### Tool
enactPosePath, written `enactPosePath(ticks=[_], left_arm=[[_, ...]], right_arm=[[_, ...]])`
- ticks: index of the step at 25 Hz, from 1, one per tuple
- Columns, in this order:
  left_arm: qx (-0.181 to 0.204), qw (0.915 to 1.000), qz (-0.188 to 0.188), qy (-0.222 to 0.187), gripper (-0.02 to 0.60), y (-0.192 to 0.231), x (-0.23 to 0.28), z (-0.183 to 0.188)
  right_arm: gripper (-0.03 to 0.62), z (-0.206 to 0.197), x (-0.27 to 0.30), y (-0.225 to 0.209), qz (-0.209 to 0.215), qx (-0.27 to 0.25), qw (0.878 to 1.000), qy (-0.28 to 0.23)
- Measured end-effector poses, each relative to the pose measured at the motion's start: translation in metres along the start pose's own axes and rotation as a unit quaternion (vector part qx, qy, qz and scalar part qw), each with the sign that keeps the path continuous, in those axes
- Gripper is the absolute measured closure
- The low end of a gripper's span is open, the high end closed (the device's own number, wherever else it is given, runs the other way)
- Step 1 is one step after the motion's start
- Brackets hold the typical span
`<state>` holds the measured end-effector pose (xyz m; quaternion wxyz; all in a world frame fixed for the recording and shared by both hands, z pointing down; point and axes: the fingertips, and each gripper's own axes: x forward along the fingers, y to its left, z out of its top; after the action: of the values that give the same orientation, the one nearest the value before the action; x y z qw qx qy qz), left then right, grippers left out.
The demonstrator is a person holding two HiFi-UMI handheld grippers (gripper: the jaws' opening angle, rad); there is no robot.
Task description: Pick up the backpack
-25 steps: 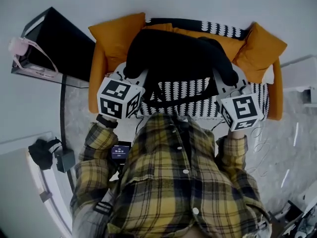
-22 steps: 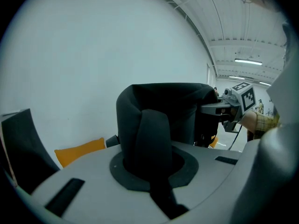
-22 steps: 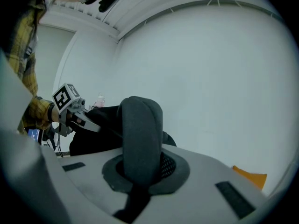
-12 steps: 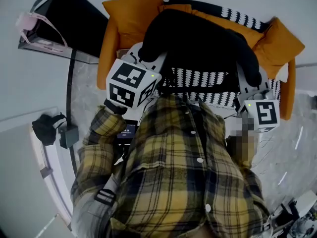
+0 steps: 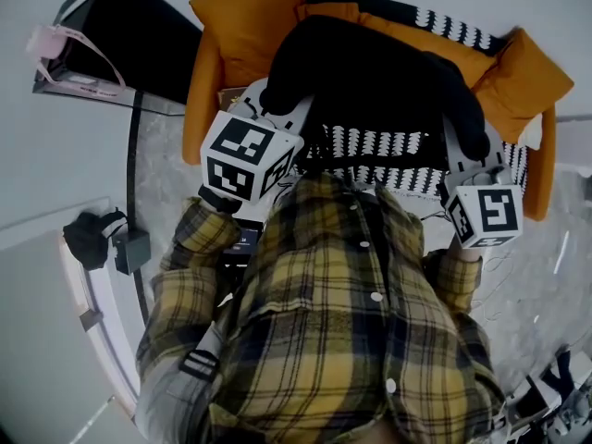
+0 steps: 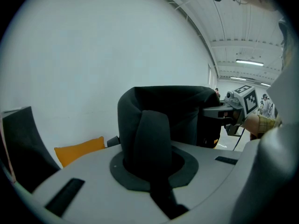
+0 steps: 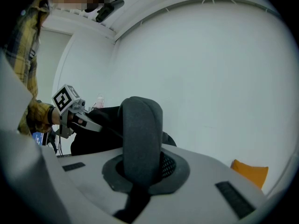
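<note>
A black backpack [image 5: 370, 72] hangs in front of me above the orange sofa [image 5: 236, 21], held by its two shoulder straps. My left gripper [image 5: 276, 104] is shut on the left strap [image 6: 149, 139], which stands up as a dark loop between its jaws. My right gripper [image 5: 460, 135] is shut on the other padded strap [image 7: 139, 129]. The backpack's body [image 6: 187, 108] shows behind the left strap, with the right gripper [image 6: 232, 112] beyond it. In the right gripper view the left gripper [image 7: 74, 112] holds the far side of the bag [image 7: 96, 132].
A black-and-white patterned blanket [image 5: 388, 146] lies on the sofa seat under the bag. A black cabinet [image 5: 139, 40] with a pink item [image 5: 57, 43] stands left of the sofa. A black adapter [image 5: 88, 239] and cables [image 5: 555, 248] lie on the floor.
The head view shifted a little at first, so the sofa and bag sit further right. Both grippers keep their hold on the straps and have barely moved since.
</note>
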<state>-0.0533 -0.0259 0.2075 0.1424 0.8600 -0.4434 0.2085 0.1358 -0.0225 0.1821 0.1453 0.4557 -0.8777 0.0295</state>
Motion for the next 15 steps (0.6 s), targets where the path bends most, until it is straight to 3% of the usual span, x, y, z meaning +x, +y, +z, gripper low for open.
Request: enactPosePath(ticks=[15], left_arm=[[-0.005, 1.0, 0.001, 0.003, 0.548, 0.0028, 0.0061, 0.0002]], right_arm=[[0.566, -0.0024, 0.0081, -0.0069, 0.001, 0.003, 1.0, 0.007]])
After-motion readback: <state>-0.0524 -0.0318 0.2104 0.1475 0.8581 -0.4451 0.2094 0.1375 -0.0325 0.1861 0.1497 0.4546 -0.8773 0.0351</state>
